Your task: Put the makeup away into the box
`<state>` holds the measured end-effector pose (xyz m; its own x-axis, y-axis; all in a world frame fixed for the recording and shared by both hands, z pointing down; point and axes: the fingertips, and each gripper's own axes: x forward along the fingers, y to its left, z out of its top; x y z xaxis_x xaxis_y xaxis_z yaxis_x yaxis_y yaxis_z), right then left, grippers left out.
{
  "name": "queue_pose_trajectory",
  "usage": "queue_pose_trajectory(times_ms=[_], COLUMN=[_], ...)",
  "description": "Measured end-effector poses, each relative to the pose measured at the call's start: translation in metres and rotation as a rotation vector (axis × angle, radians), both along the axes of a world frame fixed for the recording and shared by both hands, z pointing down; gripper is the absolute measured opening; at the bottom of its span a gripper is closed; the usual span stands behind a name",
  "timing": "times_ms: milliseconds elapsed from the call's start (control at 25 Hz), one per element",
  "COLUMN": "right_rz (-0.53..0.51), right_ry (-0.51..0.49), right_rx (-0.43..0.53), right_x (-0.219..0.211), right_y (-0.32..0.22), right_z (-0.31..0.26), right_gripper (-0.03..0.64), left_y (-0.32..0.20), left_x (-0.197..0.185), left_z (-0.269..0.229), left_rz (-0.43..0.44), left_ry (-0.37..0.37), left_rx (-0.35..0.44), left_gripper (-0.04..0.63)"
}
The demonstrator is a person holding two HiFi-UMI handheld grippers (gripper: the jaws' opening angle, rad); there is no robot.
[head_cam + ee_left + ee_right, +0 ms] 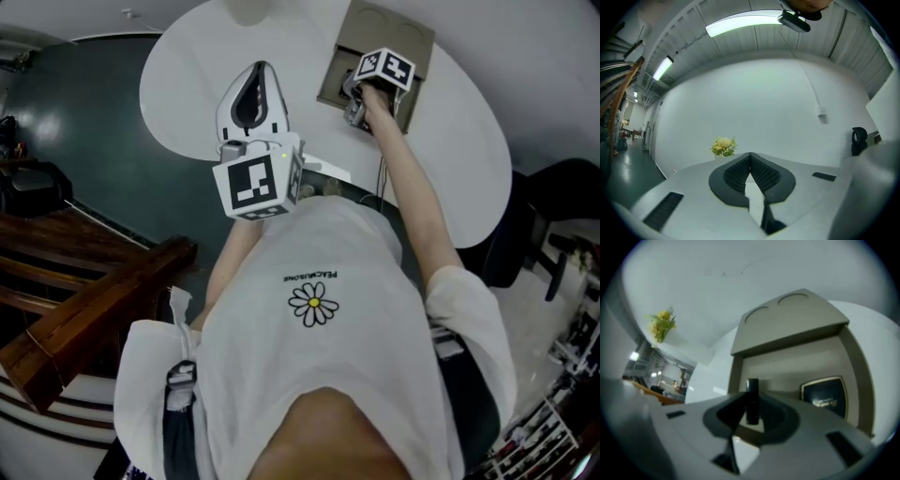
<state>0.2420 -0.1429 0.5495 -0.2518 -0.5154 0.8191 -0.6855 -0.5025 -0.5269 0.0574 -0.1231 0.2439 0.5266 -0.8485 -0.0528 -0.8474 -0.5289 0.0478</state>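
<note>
Head view: one white bench (187, 84) carries one open box (412, 42) at far right. The right gripper (353, 105) is over it, the left gripper (259, 70) nearer.

Left gripper view: fingers (761, 176) pressed together, empty; one flower bunch (723, 146) far off.

Right gripper view: fingers (776, 420) pinch one dark tube (752, 399) over the box, which holds one dark case (824, 394).

Setting: staged studio or showroom hall, not home.
- Curved seamless white wall (764, 108), ribbed ceiling, long strip light (740, 24).
- Glossy dark green floor (84, 141).
- White rounded counter (187, 84), flower bouquet (723, 146) as decoration.
- Wooden staircase (84, 300) at the left side.
</note>
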Motion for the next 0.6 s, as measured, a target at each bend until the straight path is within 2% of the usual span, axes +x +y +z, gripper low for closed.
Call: queue_pose_trajectory(times_ms=[120, 360, 600], right_rz=[-0.004, 0.033, 0.057], right_ry=[0.011, 0.014, -0.035], right_rx=[-0.020, -0.037, 0.006], right_x=[0.0000, -0.0005, -0.0033], right_y=[-0.0013, -0.0037, -0.0028], right_z=[0.0059, 0.0055, -0.0004], right_gripper=[0.106, 0.107, 0.108], left_y=[-0.0020, -0.0019, 0.0003], left_x=[-0.0068, -0.0089, -0.0037], left_z=[0.0025, -0.0019, -0.0022], left_rz=[-0.024, -0.032, -0.016], left_ry=[0.025, 0.034, 0.031], left_rx=[-0.017, -0.003, -0.002], left_gripper=[0.020, 0.020, 0.020])
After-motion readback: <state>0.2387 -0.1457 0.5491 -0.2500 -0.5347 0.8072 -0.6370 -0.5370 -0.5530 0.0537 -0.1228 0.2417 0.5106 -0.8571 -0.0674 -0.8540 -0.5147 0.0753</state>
